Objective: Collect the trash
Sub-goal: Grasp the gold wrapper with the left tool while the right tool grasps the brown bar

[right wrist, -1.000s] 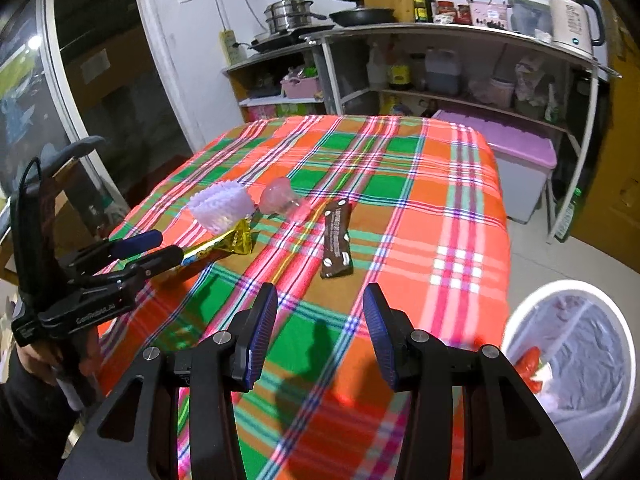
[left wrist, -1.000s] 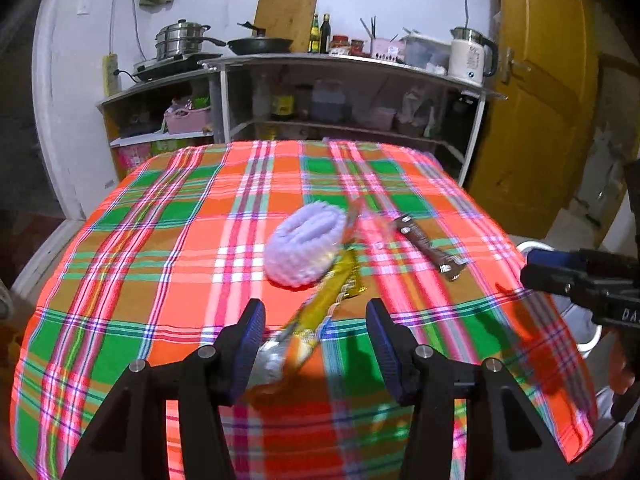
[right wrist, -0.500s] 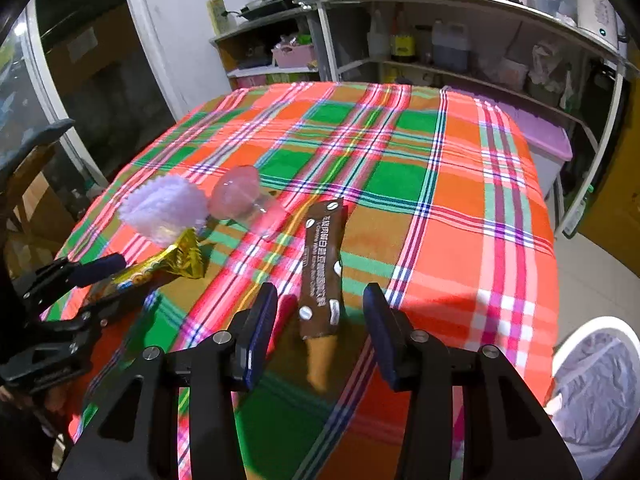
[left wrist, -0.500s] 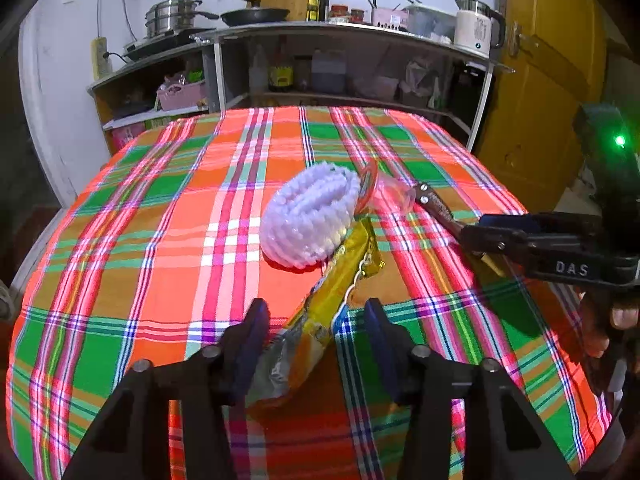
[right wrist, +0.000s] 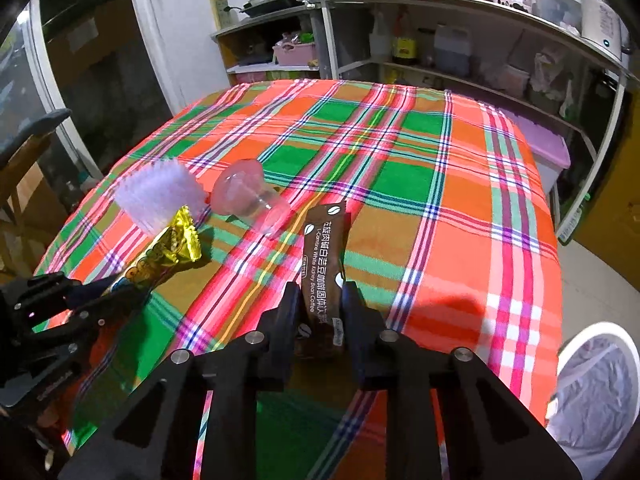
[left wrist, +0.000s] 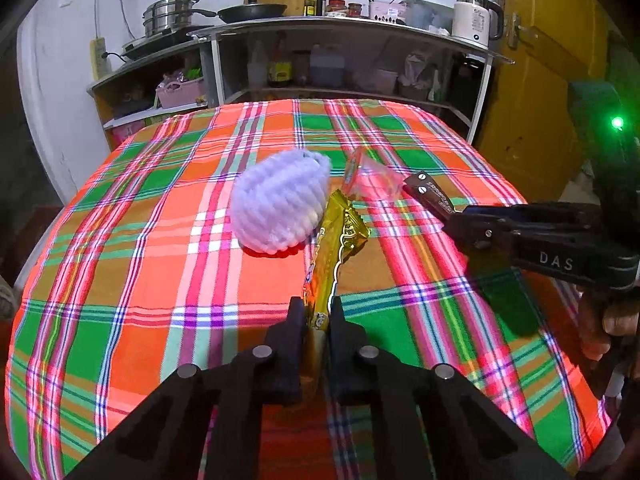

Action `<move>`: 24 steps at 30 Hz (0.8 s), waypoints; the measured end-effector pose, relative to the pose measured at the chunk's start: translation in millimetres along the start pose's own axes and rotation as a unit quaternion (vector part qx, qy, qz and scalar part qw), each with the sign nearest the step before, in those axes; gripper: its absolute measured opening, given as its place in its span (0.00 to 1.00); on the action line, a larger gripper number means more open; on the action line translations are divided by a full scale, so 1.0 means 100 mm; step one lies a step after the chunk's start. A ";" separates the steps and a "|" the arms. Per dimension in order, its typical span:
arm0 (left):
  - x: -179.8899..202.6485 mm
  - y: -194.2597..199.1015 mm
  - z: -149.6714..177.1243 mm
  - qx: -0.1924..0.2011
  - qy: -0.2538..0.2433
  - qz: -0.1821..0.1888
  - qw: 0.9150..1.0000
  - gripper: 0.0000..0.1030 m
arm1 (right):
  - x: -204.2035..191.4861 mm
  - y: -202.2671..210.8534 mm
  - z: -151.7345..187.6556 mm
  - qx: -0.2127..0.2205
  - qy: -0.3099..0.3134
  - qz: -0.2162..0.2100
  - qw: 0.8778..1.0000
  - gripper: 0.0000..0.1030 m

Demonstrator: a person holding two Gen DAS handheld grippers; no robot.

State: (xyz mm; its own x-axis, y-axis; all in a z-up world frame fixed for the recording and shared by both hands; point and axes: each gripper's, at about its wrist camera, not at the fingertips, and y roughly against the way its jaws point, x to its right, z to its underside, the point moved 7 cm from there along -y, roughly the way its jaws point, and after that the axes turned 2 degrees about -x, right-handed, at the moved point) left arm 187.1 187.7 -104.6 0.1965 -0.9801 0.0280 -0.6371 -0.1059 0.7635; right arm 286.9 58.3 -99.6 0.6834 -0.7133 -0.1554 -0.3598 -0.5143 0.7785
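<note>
The left gripper [left wrist: 318,320] has just been closing, and its two black jaws now pinch the near end of a long shiny gold snack wrapper [left wrist: 334,248] that lies on the table with the red, green and orange checked cloth [left wrist: 132,280]. The far end of the gold wrapper sits just beside a soft white foam net sleeve [left wrist: 280,200], which rests on the cloth a bit to the left. Right of the sleeve lies a clear pink plastic cup [right wrist: 248,196], tipped on its side. The right gripper [right wrist: 320,312] has also just been closing, and its jaws squeeze the near end of a brown coffee stick packet [right wrist: 322,256] with white writing. The packet seems to lie flat on the cloth, though its gripped end is partly hidden. Near the right edge of the table, down on the floor, stands a round white bin with a pale bag liner [right wrist: 600,392].
</note>
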 end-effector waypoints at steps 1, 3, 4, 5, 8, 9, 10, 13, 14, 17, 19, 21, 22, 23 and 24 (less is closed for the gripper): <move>0.02 0.02 0.01 0.002 0.000 0.002 1.000 0.10 | 0.00 0.04 0.02 0.003 -0.002 -0.001 1.000 0.21; 0.06 0.06 0.02 0.006 0.001 0.006 1.000 0.08 | 0.00 0.14 0.06 0.010 -0.007 -0.003 1.000 0.21; 0.07 0.07 0.02 0.007 0.001 0.008 1.000 0.08 | 0.01 0.20 0.09 0.013 -0.009 -0.004 1.000 0.21; 0.09 0.10 0.03 0.010 0.002 0.010 1.000 0.08 | 0.01 0.24 0.11 0.016 -0.011 -0.006 1.000 0.21; 0.15 0.17 0.04 0.018 0.007 0.018 1.000 0.07 | 0.02 0.38 0.18 0.025 -0.018 -0.007 1.000 0.21; 0.17 0.20 0.04 0.021 0.008 0.020 1.000 0.07 | 0.02 0.43 0.21 0.027 -0.020 -0.007 0.999 0.21; 0.19 0.24 0.04 0.025 0.009 0.022 0.999 0.06 | 0.03 0.48 0.24 0.030 -0.023 -0.007 0.999 0.21; 0.26 0.33 0.04 0.032 0.010 0.028 0.999 0.06 | 0.07 0.64 0.32 0.039 -0.033 -0.006 0.999 0.21; 0.29 0.35 0.04 0.034 0.010 0.030 0.999 0.06 | 0.08 0.69 0.35 0.043 -0.036 -0.005 0.998 0.21; 0.40 0.45 0.04 0.041 0.010 0.040 0.998 0.06 | 0.12 0.83 0.42 0.052 -0.045 -0.002 0.998 0.21; 0.48 0.51 0.04 0.046 0.010 0.046 0.998 0.06 | 0.16 0.94 0.47 0.060 -0.052 0.003 0.997 0.21; 0.55 0.57 0.03 0.051 0.009 0.050 0.997 0.06 | 0.20 1.04 0.50 0.067 -0.057 0.005 0.996 0.21; 0.59 0.60 0.03 0.053 0.009 0.052 0.997 0.06 | 0.21 1.09 0.51 0.070 -0.059 0.007 0.996 0.21; 0.63 0.63 0.03 0.056 0.008 0.054 0.997 0.06 | 0.22 1.15 0.53 0.075 -0.061 0.008 0.995 0.21; 0.66 0.65 0.03 0.058 0.008 0.055 0.997 0.06 | 0.23 1.20 0.54 0.079 -0.062 0.009 0.995 0.21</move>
State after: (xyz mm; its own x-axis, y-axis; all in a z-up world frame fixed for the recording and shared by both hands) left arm 156.6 115.2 -54.6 0.1309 -0.9843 0.1183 -0.7369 -0.0168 0.6758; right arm 225.2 -45.4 -42.8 0.5958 -0.7715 -0.2232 -0.4733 -0.5618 0.6785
